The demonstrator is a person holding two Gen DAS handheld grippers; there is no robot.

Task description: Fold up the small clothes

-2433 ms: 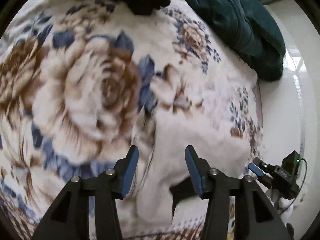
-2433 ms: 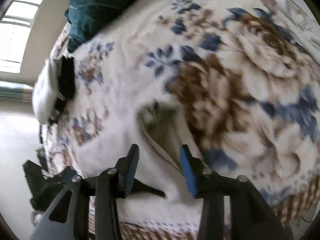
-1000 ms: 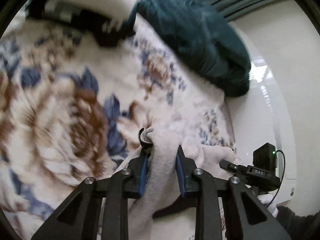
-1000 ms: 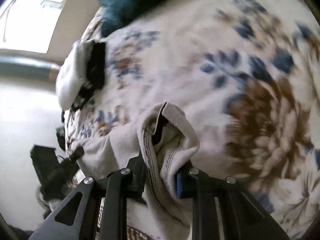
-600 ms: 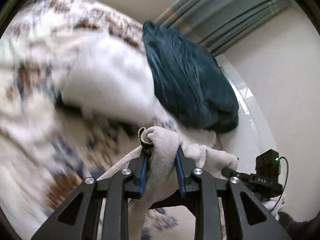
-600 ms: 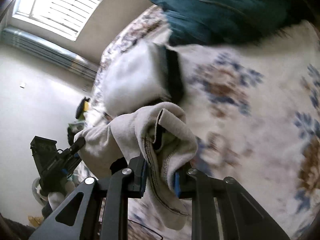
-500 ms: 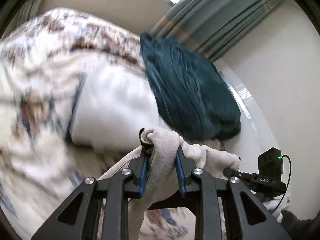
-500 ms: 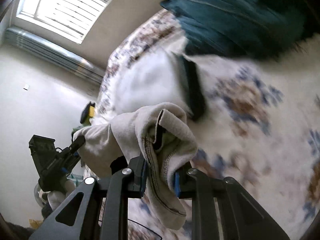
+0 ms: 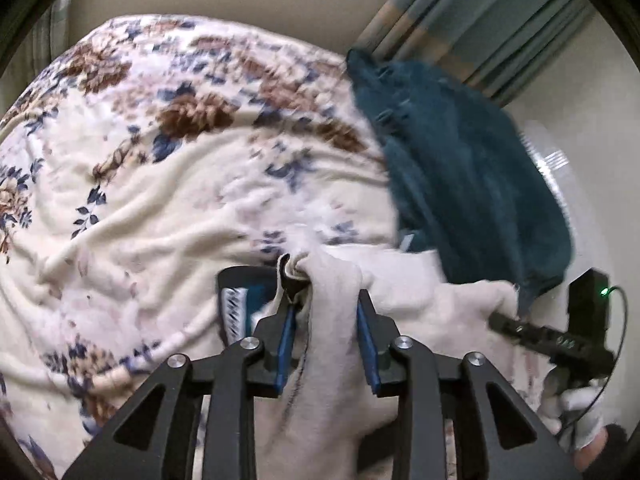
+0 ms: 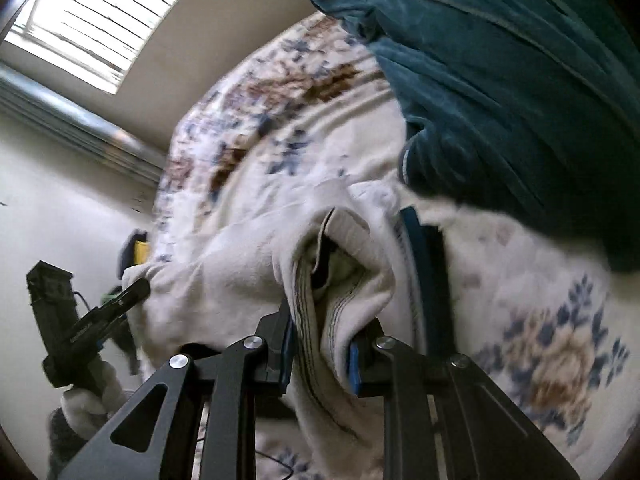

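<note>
Floral blanket (image 9: 168,184): cream plush with brown and blue flower print, rumpled, covering the bed and filling most of both views. Teal blanket (image 9: 472,184): dark, velvety, bunched in a heap on the far right part of the bed, in front of striped grey-green curtains (image 9: 460,20); in the right wrist view it occupies the upper right (image 10: 520,80). Window (image 10: 92,12): bright, with slatted blinds, upper left of the right wrist view. Cream garment (image 9: 332,360): small, soft, with dark stitching along its seams, lifted off the bed and stretched between the two grippers; a bunched edge pokes up past the fingertips in each view (image 10: 340,280). Dark folded item (image 9: 240,300): navy and teal with a white patterned strip, lying on the floral blanket just beyond the held cloth; seen also as a dark band (image 10: 428,272) beside the garment. Left gripper (image 9: 325,312): black frame, blue pads, closed down narrowly on a fold of the cream garment. Right gripper (image 10: 320,340): same build, likewise clamped on a thick bunch of the cream garment, its pads largely buried in cloth.
</note>
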